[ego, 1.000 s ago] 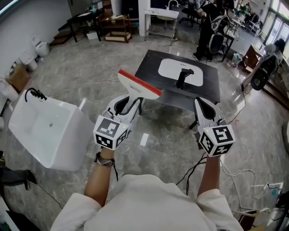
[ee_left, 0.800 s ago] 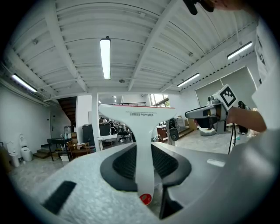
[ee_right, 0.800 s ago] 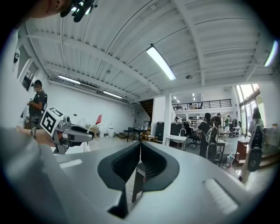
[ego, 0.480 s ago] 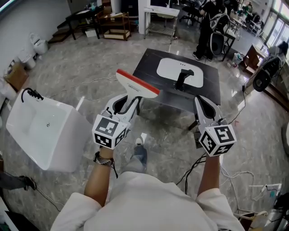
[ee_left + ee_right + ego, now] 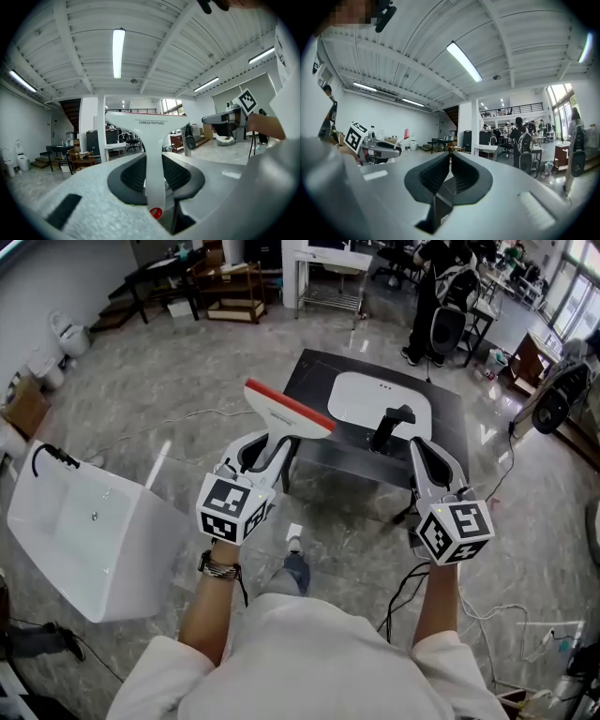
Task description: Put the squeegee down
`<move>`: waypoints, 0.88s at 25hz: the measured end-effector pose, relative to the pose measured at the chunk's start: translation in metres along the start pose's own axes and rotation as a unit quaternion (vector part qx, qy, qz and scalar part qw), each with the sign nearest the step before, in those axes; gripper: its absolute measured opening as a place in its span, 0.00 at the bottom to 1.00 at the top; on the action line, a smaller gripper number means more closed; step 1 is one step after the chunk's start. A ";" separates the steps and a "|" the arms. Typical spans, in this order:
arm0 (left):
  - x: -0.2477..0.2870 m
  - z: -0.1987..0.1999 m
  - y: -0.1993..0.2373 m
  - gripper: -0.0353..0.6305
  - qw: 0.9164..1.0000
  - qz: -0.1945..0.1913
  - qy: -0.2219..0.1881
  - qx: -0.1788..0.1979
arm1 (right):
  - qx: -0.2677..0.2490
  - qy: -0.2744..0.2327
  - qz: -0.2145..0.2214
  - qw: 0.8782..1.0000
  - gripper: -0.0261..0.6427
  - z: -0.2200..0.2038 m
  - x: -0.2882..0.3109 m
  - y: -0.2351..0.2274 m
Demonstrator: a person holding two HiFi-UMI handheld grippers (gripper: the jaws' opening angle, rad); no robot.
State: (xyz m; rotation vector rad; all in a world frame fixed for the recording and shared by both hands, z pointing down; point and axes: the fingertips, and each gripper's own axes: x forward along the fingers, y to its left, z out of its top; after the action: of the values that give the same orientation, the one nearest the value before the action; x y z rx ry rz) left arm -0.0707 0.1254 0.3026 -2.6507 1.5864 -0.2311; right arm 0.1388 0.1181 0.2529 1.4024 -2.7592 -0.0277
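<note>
The squeegee [image 5: 286,412] is white with a red rubber edge on its wide head. My left gripper [image 5: 266,454] is shut on its handle and holds it up in the air, head away from me. In the left gripper view the white handle [image 5: 154,173] runs up between the dark pads to the head [image 5: 140,124]. My right gripper [image 5: 429,460] is held at the same height on the right, its jaws shut with nothing between them; in the right gripper view [image 5: 450,159] the pads meet. Ahead stands a dark table [image 5: 314,376] with a white sink basin [image 5: 361,399] and a black faucet [image 5: 391,426].
A white bathtub-like basin [image 5: 80,526] sits on the marble floor at my left. Cables [image 5: 469,601] trail over the floor at the right. A person with a backpack [image 5: 441,306] stands beyond the table, among desks and chairs. A black fan [image 5: 553,399] is at far right.
Both grippers and I have moved forward toward the dark table, which now lies closer. The left gripper's hold on the squeegee is unchanged, and the right gripper's jaws stay shut.
</note>
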 end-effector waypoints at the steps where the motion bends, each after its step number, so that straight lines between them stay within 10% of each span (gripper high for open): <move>1: 0.008 0.000 0.007 0.19 1.000 -0.001 0.001 0.001 | 0.002 -0.002 0.002 1.000 0.04 0.001 0.011 -0.002; 22: 0.116 -0.024 0.120 0.19 0.999 -0.018 0.029 -0.023 | 0.052 0.037 -0.005 0.998 0.03 -0.013 0.159 -0.044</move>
State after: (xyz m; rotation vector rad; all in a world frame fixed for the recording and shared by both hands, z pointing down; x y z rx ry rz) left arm -0.1252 -0.0328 0.3244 -2.7343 1.5800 -0.2777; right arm 0.0820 -0.0361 0.2692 1.4105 -2.7290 0.1681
